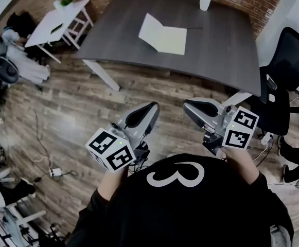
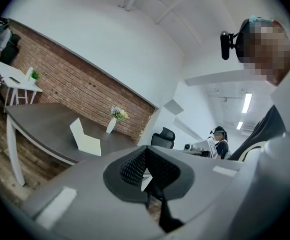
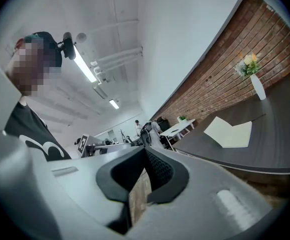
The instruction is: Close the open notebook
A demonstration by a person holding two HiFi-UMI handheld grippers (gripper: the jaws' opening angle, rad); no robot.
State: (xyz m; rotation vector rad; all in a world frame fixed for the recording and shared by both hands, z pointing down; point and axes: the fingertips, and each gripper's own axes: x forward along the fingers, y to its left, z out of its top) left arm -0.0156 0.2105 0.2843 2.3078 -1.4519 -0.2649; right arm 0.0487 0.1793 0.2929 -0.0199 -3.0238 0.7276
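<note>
Well back from the surface (image 1: 221,45), the left tool (image 1: 150,108) and right tool (image 1: 189,107) are held side by side, jaws closed on nothing; the notebook (image 1: 162,35) is seen lying open on it.

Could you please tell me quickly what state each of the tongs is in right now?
Left tongs: closed, holding nothing.
Right tongs: closed, holding nothing.
</note>
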